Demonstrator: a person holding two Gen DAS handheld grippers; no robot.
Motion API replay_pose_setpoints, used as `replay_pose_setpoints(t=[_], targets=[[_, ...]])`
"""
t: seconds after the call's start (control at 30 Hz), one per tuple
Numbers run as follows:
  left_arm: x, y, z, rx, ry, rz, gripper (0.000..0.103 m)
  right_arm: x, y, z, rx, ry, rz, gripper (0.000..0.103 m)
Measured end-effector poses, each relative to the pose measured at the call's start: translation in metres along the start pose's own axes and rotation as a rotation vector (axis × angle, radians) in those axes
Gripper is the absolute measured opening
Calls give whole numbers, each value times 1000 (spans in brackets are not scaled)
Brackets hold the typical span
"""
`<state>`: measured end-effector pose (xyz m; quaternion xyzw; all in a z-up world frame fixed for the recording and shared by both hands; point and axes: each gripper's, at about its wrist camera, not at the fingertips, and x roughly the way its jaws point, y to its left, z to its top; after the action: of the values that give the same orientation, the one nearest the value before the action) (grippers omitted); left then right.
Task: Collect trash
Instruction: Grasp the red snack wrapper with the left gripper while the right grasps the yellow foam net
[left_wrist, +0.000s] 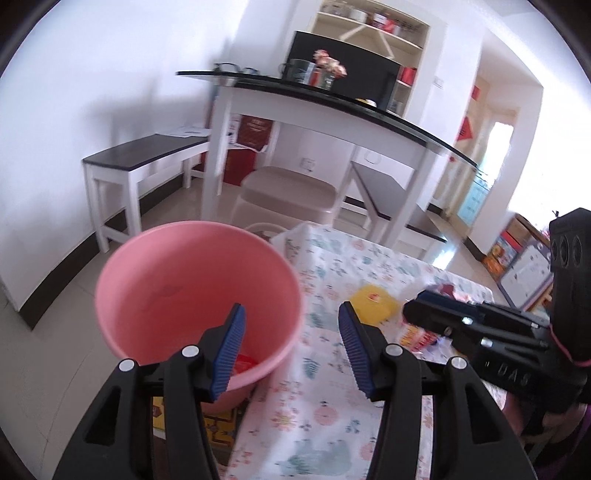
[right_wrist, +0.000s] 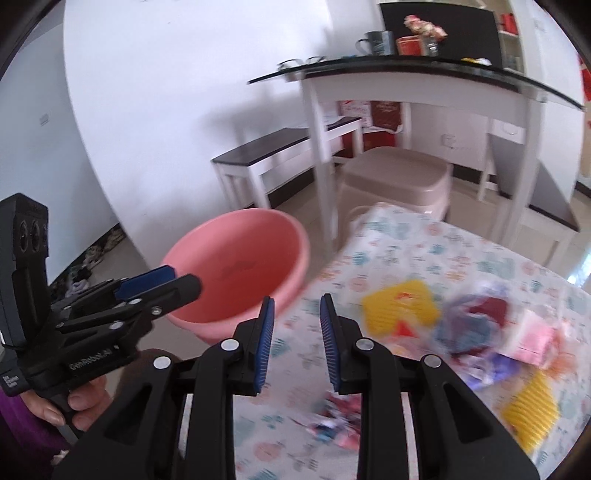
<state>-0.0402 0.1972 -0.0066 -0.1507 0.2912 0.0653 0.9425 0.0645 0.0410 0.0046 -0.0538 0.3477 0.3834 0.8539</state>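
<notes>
Over the pink basin (left_wrist: 195, 291), the left gripper (left_wrist: 291, 347) hangs wide open, empty; the right gripper (right_wrist: 295, 343), also parted and empty, should drop squarely onto one wrapper (right_wrist: 334, 417).

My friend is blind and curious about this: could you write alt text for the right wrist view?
An open, empty right gripper hovers over a floral tablecloth strewn with blurred wrappers, among them a yellow wrapper. To its left, the left gripper reaches toward a pink basin at the table's edge. Behind stand a white table, a bench and a beige stool.
</notes>
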Motion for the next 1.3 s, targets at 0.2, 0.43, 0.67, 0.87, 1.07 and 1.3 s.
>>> replay_pose_setpoints(t=[0.2,0.43,0.67,0.87,1.07,1.3], targets=[[9,-29,-8,81,36,-53,51,-27,-42,-18,52,-20,-118,26],[25,-62,-21,169,91,-110,51,-43,-89,-48,160,7,-191,26],[47,-104,-27,250,138,-173,51,-45,-109,-74,216,35,-203,26],[77,-137,-32,335,167,-172,51,-52,-126,-86,244,34,-225,26],[99,-149,-35,367,177,-109,51,-67,-149,-92,289,13,-265,26],[110,-153,-38,403,178,-85,34,-75,-175,-98,341,6,-299,26]])
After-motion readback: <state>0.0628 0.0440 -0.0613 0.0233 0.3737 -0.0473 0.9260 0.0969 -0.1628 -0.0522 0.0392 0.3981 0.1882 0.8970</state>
